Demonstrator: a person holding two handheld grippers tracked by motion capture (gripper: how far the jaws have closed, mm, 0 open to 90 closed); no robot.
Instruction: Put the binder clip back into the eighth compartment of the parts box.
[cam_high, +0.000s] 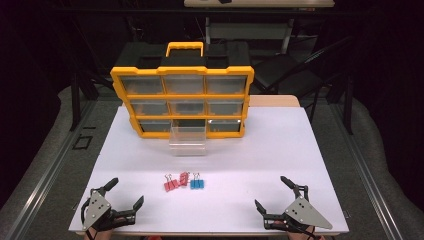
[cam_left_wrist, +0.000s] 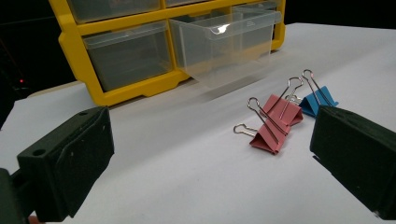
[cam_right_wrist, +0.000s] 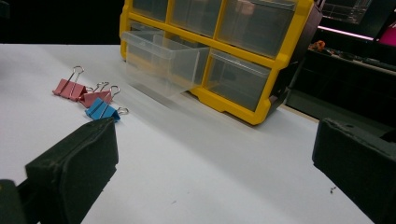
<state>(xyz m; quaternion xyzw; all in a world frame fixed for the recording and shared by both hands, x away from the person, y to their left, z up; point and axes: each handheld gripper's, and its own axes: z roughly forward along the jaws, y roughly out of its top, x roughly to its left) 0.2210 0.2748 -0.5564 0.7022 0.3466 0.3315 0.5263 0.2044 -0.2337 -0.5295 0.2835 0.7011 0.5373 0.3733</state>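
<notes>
Binder clips (cam_high: 183, 182) row runs left-right; left claw (cam_high: 126, 192), right claw (cam_high: 270, 192) wide open, empty.

A white table (cam_high: 280, 150) stands in a dark room. Grey floor (cam_high: 45, 150) flanks it at 9 and 3 o'clock; a pale desk edge (cam_high: 260, 3) shows at 12 o'clock.

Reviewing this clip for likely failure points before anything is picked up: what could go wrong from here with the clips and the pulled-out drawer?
1. The pink binder clips and the blue binder clip lie bunched, wire handles apparently overlapping, so grabbing one may drag a neighbour.
2. The clear drawer sticks out of the yellow organizer and could be knocked loose.
3. The left gripper and right gripper are both open and could collide reaching the same cluster.
</notes>
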